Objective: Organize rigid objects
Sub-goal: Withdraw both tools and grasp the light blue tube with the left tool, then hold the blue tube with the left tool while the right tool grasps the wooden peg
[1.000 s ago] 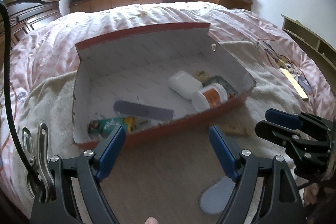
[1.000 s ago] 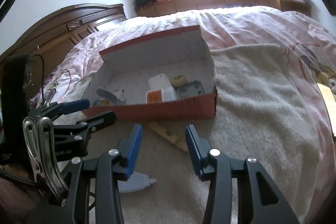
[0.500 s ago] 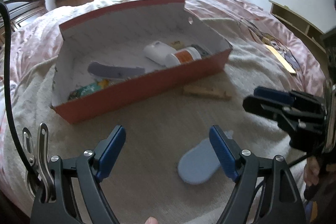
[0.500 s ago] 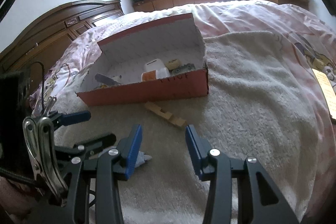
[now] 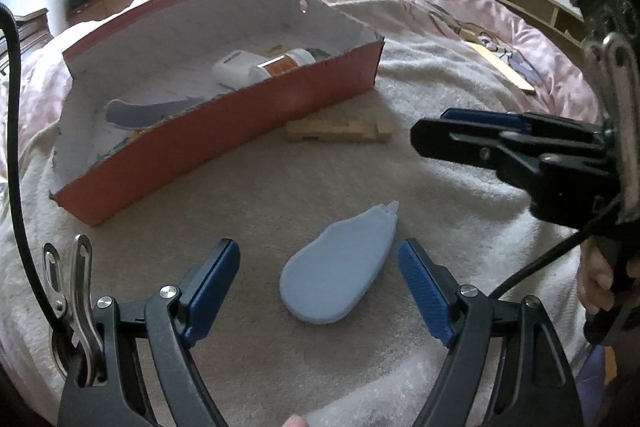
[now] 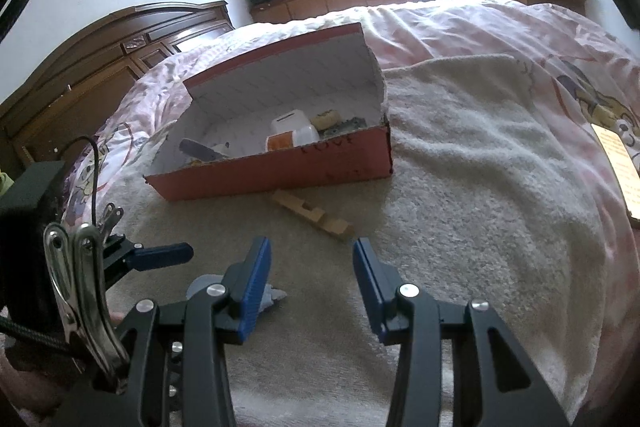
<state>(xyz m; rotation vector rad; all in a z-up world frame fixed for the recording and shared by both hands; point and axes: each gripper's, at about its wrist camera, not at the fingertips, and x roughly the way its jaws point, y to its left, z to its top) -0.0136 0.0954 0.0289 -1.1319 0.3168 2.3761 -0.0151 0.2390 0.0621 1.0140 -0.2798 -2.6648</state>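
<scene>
The left gripper (image 5: 319, 281) hangs spread wide over the towel (image 5: 440, 107), and the pale blue correction-tape dispenser (image 5: 340, 267) lies flat between its blue pads (image 5: 212, 283), touching neither. The right gripper (image 6: 312, 279) is parted too, holding nothing, with the wooden block (image 6: 312, 213) just ahead near the red box (image 6: 280, 167). Only the right view shows the dispenser half hidden behind a finger; the left view shows it whole

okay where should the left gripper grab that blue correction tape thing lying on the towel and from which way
Grip the blue correction tape dispenser across its wide rounded body, not the narrow tip. It lies flat on the towel, so probably come straight down from above; the open left gripper already has a finger on each side of it.
</scene>
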